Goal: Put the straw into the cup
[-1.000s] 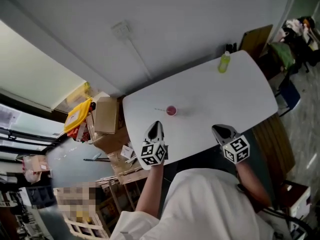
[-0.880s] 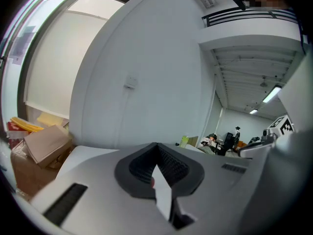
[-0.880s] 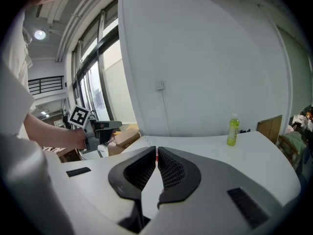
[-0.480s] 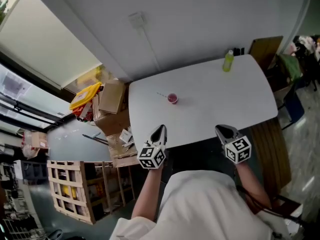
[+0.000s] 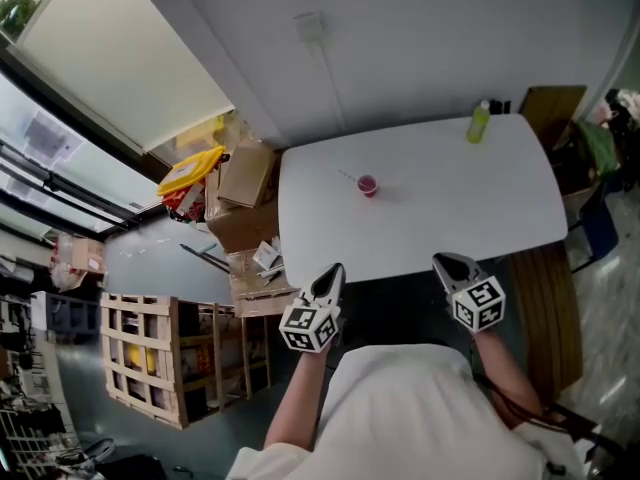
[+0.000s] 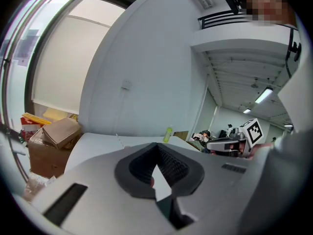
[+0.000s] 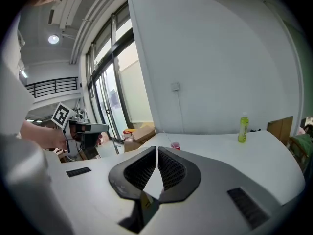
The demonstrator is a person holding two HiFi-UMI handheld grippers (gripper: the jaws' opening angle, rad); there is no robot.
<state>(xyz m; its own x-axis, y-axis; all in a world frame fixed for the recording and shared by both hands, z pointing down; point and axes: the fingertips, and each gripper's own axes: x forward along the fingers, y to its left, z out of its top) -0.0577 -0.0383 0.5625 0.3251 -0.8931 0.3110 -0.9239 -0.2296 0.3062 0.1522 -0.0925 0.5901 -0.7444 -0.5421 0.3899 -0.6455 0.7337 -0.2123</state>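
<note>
- Left gripper (image 5: 329, 281) and right gripper (image 5: 452, 264) are held level off the near edge of the bench (image 5: 470, 203), at 7 and 5 o'clock of it. Neither is over it yet.
- Left jaws are pressed together at the tips with nothing between them. Right jaws are the same: tips together, empty.
- Pink cup (image 5: 367, 184) stands upright left of the bench's middle, well apart from both grippers, at 12 o'clock from the left one.
- Straw (image 5: 346, 175) lies flat on the bench at the cup's 10 o'clock, just beside it. Too thin to tell whether they touch.
- Straw looks light, thin, smooth and easy to crush or flick away, so pinch it gently near mid-length or at the end away from the cup. Lying flat, it will likely be hard to get the jaws under.
- Cup looks small and light and would likely tip if knocked. The other gripper may need to steady it.
- Green bottle (image 5: 479, 123) stands at the far edge, 1 o'clock.
- Cardboard boxes (image 5: 247, 175) sit on the floor off the bench's left end.
</note>
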